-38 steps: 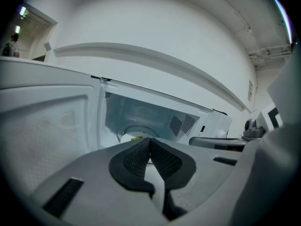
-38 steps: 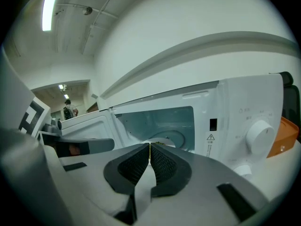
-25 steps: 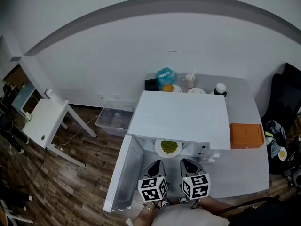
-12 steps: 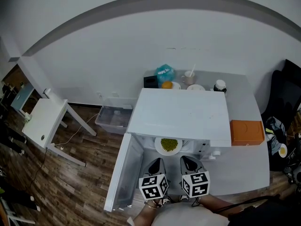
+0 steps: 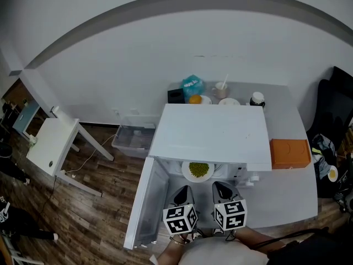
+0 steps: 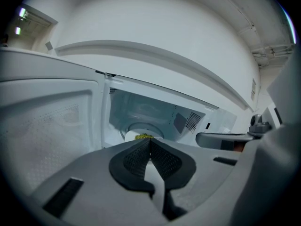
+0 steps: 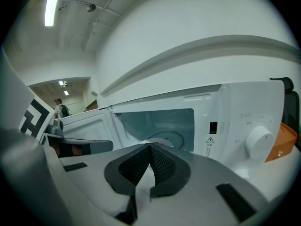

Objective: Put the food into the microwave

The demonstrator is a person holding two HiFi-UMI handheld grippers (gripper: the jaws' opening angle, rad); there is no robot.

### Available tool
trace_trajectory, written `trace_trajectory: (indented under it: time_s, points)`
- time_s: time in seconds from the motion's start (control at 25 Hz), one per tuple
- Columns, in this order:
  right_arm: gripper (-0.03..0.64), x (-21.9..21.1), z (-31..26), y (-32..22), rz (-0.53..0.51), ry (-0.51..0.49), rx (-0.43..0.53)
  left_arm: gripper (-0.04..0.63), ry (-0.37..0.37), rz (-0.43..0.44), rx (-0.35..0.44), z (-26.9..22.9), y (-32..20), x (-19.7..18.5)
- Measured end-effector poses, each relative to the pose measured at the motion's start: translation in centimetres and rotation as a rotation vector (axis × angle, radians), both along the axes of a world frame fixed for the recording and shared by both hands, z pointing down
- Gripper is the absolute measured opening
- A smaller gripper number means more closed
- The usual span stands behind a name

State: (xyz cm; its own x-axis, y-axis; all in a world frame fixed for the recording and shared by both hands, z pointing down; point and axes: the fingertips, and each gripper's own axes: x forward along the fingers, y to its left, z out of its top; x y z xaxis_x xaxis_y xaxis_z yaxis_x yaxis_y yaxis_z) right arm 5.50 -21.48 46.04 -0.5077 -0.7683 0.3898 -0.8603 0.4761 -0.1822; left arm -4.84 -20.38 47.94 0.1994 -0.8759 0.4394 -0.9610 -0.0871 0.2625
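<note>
Microwave (image 5: 209, 134) door (image 5: 144, 203) is swung open to its left. Plate (image 5: 188, 176) of green food (image 5: 198, 170) already sits inside the microwave cavity, on the turntable. Left gripper (image 5: 184, 191) and right gripper (image 5: 220, 188) are side by side just in front of the microwave opening, tips pointed at it, clear of the plate. Both have their jaws pressed together with nothing between them. Orange box (image 5: 290, 154) is just right of the microwave; cups and a teal bag (image 5: 193, 85) are behind it.
</note>
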Motion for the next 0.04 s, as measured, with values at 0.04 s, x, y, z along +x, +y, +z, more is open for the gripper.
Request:
trace_trajectory:
  time_s: [0.04]
  points:
    - [0.015, 0.06, 0.03, -0.05, 0.002, 0.001, 0.001, 0.005, 0.000, 0.000, -0.001, 0.06, 0.00, 0.01]
